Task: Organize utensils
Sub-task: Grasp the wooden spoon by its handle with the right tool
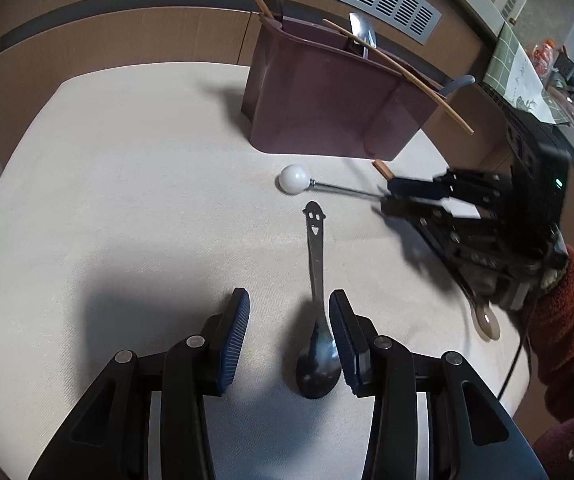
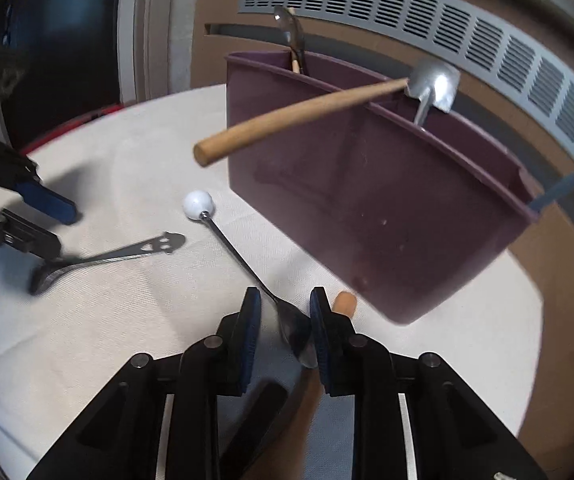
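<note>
The left gripper (image 1: 289, 334) hangs with its jaws spread over the white tablecloth (image 1: 127, 200); the smiley-handled spoon (image 1: 318, 312) lies flat between its blue pads (image 1: 234, 332), bowl next to the right pad and toward the camera, handle running straight away with the cut-out face at the far tip; the pads do not press on it.

The right gripper (image 2: 285, 328) is partly open, pads on either side of the bowl of the ball-ended spoon (image 2: 247, 268); whether they touch the bowl I cannot tell; this spoon's long axis runs from the bowl at the fingertips up and leftward to the white ball at its far end, which points toward the holder's left corner; a wooden stick (image 2: 345, 304) pokes out just beside the right pad.

Beyond both spoons stands the maroon utensil holder (image 1: 327, 108), upright on the cloth, near the ball; in it a wooden-handled utensil (image 2: 295, 120) leans out over the rim, handle pointing toward the left gripper, alongside metal spoons standing bowl up; a red sleeve (image 1: 567, 320) shows behind the right gripper.
</note>
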Action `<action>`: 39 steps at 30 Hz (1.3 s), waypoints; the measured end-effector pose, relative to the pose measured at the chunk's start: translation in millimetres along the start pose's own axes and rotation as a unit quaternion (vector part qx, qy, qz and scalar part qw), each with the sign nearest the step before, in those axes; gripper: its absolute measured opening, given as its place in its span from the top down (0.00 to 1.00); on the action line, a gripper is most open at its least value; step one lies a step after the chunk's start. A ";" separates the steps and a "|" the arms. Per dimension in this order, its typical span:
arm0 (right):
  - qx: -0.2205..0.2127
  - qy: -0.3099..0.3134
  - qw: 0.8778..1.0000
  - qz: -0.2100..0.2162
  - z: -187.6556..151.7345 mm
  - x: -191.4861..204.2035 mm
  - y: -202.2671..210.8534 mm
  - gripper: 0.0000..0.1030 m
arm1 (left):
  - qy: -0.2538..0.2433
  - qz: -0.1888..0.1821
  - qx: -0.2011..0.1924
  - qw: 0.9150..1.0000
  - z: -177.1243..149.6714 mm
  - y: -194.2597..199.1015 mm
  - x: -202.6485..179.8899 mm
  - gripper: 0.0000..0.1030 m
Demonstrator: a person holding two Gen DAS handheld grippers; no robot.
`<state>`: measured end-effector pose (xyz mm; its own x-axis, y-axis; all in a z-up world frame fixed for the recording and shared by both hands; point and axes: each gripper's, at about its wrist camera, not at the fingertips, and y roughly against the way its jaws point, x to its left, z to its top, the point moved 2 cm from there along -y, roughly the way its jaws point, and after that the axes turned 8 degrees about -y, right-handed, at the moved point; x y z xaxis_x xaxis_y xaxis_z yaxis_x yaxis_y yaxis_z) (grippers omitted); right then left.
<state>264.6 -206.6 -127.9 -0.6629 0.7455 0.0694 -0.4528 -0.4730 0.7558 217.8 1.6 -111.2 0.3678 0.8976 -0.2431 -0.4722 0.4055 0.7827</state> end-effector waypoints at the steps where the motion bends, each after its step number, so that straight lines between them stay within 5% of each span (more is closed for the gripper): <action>1: 0.008 -0.018 0.999 0.028 -2.9 1.6 3.3 0.77 | 0.002 -0.005 0.000 1.000 1.2 -1.6 -0.3 0.59; 6: 0.019 -0.014 0.993 0.114 -28.8 40.7 27.8 0.78 | 0.017 -0.021 0.000 1.000 10.3 -11.0 -8.5 0.59; 11: -0.007 0.004 0.992 0.123 -45.4 71.6 55.9 0.81 | 0.039 -0.028 -0.007 0.999 27.1 -23.1 -18.4 0.59; 15: -0.055 -0.076 0.994 0.059 -42.8 39.9 75.4 0.81 | 0.000 -0.045 -0.044 0.998 45.6 -31.3 -41.4 0.59; 19: -0.065 -0.200 0.978 -0.005 -47.0 -11.6 79.5 0.76 | -0.042 -0.048 -0.065 0.996 60.6 -49.3 -61.8 0.59; 23: -0.061 -0.266 0.962 -0.022 -66.2 -39.4 80.6 0.77 | -0.060 -0.059 -0.042 0.996 76.7 -74.0 -66.6 0.59; 30: -0.047 -0.262 0.964 -0.026 -76.6 -40.8 82.2 0.77 | -0.092 -0.091 -0.007 0.991 62.8 -66.1 -63.2 0.59; 39: 0.001 -0.223 0.974 -0.028 -52.7 -31.0 40.2 0.76 | -0.066 -0.071 -0.004 0.995 24.2 -32.8 -35.2 0.59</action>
<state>235.5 -273.5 -134.0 -0.3114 0.9003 0.3042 -0.4788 -0.4251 0.7682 239.7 -47.6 -114.4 0.5337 0.8003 -0.2732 -0.4145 0.5292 0.7404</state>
